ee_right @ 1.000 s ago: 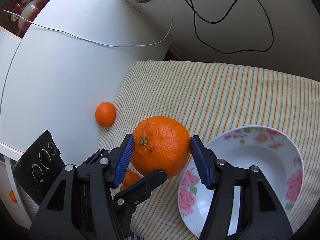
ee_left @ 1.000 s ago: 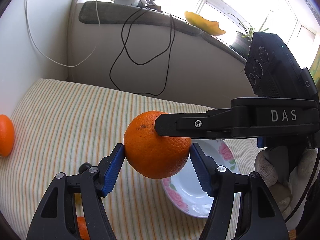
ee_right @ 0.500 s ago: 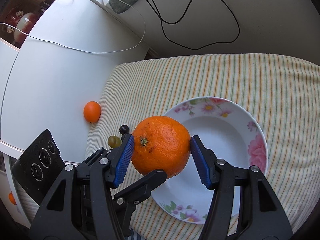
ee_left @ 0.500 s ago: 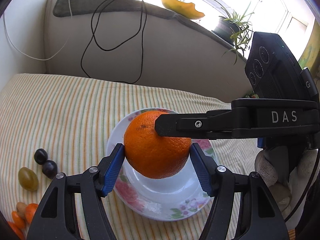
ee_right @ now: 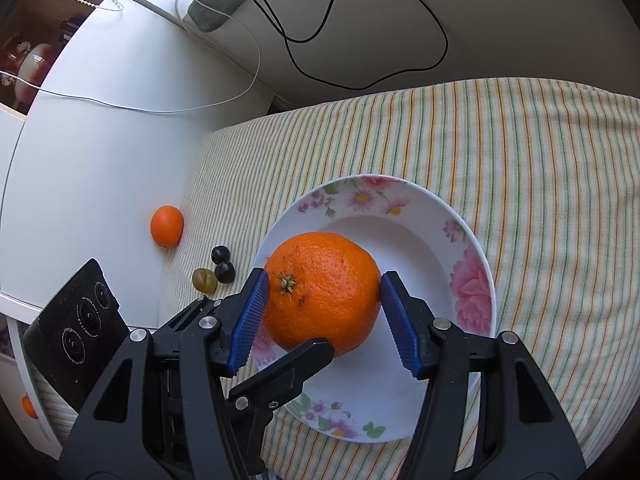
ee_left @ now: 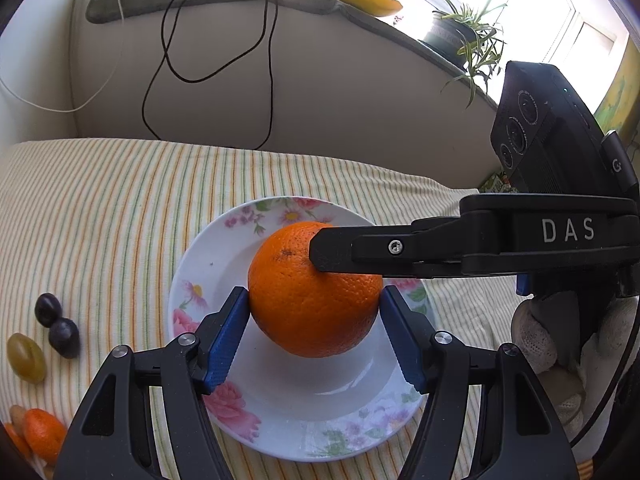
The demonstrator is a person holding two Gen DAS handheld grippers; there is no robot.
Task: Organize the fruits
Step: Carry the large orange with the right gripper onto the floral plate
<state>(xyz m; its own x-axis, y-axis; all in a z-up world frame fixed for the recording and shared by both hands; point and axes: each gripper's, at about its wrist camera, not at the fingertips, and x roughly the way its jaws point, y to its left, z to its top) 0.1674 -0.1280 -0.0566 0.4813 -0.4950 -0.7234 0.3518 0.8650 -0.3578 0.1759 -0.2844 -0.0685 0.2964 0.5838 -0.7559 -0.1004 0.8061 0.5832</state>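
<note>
A large orange (ee_left: pixel 308 300) hangs just above a white plate with a flower pattern (ee_left: pixel 208 264) on the striped cloth. My left gripper (ee_left: pixel 314 296) is shut on the orange, its blue pads pressing on either side. The right gripper's black finger (ee_left: pixel 400 246) reaches in from the right and lies against the orange's upper side. In the right wrist view my right gripper (ee_right: pixel 322 280) is also shut on the orange (ee_right: pixel 320 292), stem end facing the camera, over the plate (ee_right: pixel 440 208). The left gripper's finger (ee_right: pixel 280 376) crosses below the fruit.
Left of the plate lie two dark grapes (ee_left: pixel 56 320), a green grape (ee_left: pixel 26 358) and small orange fruits (ee_left: pixel 42 434). A tangerine (ee_right: pixel 167 226) rests on the white surface beside the cloth. Cables hang down the wall; a plant (ee_left: pixel 460 36) stands on the sill. A gloved hand (ee_left: pixel 548 344) holds the right gripper.
Both grippers carried the orange sideways and a little down, from beside the plate to over its middle. The grip on the orange stayed the same.
</note>
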